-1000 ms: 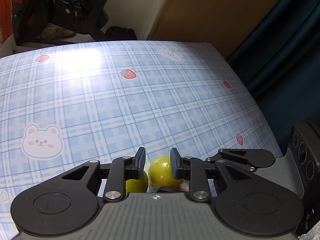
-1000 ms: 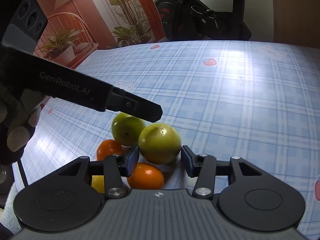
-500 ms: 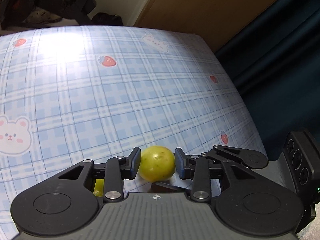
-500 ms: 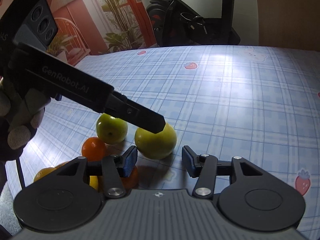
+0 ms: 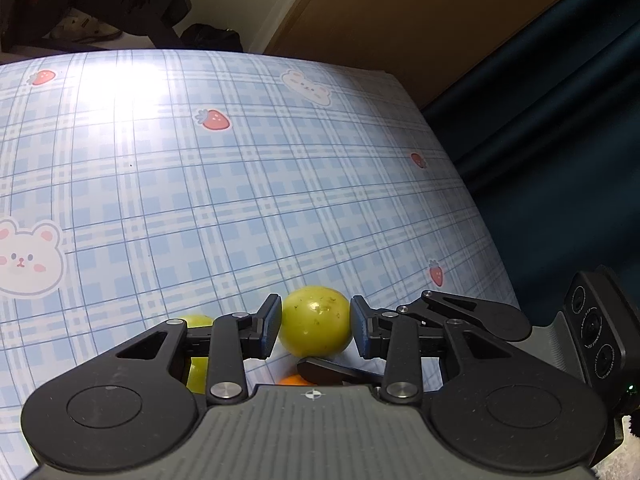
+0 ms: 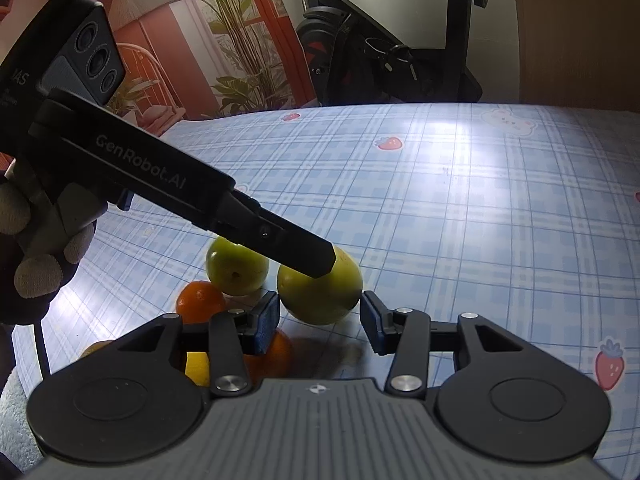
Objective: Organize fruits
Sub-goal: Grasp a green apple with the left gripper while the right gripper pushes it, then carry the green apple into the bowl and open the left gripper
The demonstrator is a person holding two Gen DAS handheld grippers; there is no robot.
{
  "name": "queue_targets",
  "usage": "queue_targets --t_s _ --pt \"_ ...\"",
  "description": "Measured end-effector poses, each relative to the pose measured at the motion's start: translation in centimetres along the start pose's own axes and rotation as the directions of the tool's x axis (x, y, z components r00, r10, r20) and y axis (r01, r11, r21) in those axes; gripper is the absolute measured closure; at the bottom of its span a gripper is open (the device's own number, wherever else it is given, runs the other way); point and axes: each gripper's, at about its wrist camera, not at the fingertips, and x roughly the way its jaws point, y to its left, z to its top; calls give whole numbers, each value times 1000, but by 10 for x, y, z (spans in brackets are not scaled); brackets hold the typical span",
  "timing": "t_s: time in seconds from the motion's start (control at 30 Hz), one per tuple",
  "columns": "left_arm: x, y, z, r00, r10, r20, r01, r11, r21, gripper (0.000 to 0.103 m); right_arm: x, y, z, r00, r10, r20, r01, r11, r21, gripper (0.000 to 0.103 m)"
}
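Two green fruits show: the nearer green fruit (image 5: 315, 327) sits on the blue plaid tablecloth (image 5: 248, 184) between the fingers of the left gripper (image 5: 315, 326), and a second green fruit (image 6: 237, 267) lies just to the left of it, partly hidden behind that gripper's left finger in the left wrist view. Two oranges can be counted from the right wrist view, one orange (image 6: 200, 301) in front of the second green fruit and another orange (image 6: 274, 352) tucked under the left finger of the right gripper (image 6: 320, 322), with a yellow fruit (image 6: 197, 367) beside it. The left gripper's pads (image 5: 269, 326) stand right at the flanks of the nearer green fruit with almost no gap showing; whether they press on it I cannot tell. It slants downward from the upper left, held by a gloved hand (image 6: 38, 256), its tip lying over the top of that fruit. The right gripper also tilts down toward the cloth; its jaws have just been closing, yet they stand spread, with the same green fruit just beyond its tips and apart from the right pad.
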Motion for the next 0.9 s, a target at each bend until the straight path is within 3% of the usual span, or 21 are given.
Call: queue_targets --t_s 0.27,0.6,0.9 --pt "-42 -18 -18 999 -35 40 34 999 30 64 -35 26 2 999 14 33 -12 999 -40 56" --pt "-93 -37 -65 996 -43 84 39 998 59 65 -70 71 -15 998 41 43 -36 994 -104 56" --pt "-112 -35 -118 996 -59 72 58 998 21 65 -82 105 -44 997 78 -25 -81 988 -134 56"
